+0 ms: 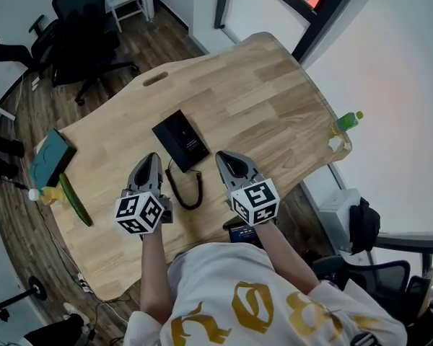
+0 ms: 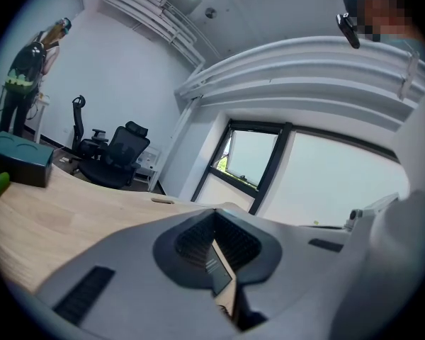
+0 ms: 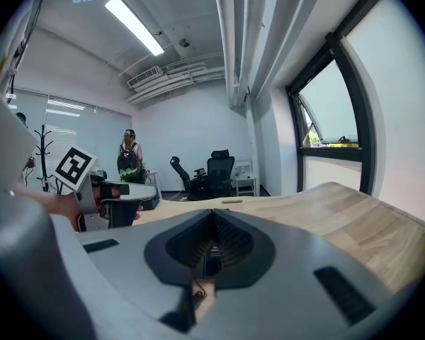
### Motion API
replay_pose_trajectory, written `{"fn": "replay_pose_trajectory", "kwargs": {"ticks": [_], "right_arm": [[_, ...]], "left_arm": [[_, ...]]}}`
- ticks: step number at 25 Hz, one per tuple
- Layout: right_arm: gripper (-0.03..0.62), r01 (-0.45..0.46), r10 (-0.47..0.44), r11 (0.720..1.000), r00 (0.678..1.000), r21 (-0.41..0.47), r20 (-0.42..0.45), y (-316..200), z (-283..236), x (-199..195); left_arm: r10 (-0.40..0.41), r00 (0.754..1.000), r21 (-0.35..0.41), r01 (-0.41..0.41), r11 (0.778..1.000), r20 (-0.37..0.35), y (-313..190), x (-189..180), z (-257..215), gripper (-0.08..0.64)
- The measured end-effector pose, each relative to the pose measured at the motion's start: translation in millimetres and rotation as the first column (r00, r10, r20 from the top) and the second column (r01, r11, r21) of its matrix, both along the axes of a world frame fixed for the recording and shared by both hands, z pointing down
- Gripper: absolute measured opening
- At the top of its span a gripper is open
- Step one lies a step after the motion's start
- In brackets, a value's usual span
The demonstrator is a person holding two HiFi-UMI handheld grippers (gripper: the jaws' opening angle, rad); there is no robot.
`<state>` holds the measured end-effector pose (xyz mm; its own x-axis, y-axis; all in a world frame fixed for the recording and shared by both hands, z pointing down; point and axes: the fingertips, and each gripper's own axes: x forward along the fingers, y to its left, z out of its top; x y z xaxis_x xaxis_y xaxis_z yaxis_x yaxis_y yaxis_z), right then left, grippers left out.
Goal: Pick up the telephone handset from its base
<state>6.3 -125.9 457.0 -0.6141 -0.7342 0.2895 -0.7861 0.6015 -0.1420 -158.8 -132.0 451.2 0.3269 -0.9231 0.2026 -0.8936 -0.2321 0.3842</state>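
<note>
A black telephone (image 1: 180, 139), flat and rectangular, lies on the wooden desk (image 1: 274, 99) with its handset on the base. Its coiled cord (image 1: 188, 189) loops toward me. My left gripper (image 1: 153, 157) hovers just left of the cord, short of the phone's near corner, jaws shut and empty. My right gripper (image 1: 222, 155) sits to the phone's right, its jaws also together with nothing held. In the left gripper view a sliver of the phone (image 2: 217, 268) shows through the slit below the closed jaws. In the right gripper view the phone (image 3: 211, 255) and cord (image 3: 196, 296) show the same way.
A teal box (image 1: 51, 157), a yellow bottle (image 1: 47, 193) and a long green object (image 1: 76, 200) lie at the desk's left edge. A green bottle (image 1: 347, 121) stands at the right edge. Office chairs (image 1: 83, 27) stand beyond the desk. A person (image 3: 129, 163) stands far off.
</note>
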Motion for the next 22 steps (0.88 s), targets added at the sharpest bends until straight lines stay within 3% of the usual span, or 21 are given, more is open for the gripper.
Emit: {"fn": "replay_pose_trajectory", "kwargs": {"ticks": [22], "right_arm": [[0.005,0.073,-0.08,0.988,0.995,-0.136,-0.051,-42.5,63.3,-26.0]], "left_arm": [[-0.019,0.999,-0.2,0.025,0.979,0.031,-28.8,-9.8,87.6,0.006]]}}
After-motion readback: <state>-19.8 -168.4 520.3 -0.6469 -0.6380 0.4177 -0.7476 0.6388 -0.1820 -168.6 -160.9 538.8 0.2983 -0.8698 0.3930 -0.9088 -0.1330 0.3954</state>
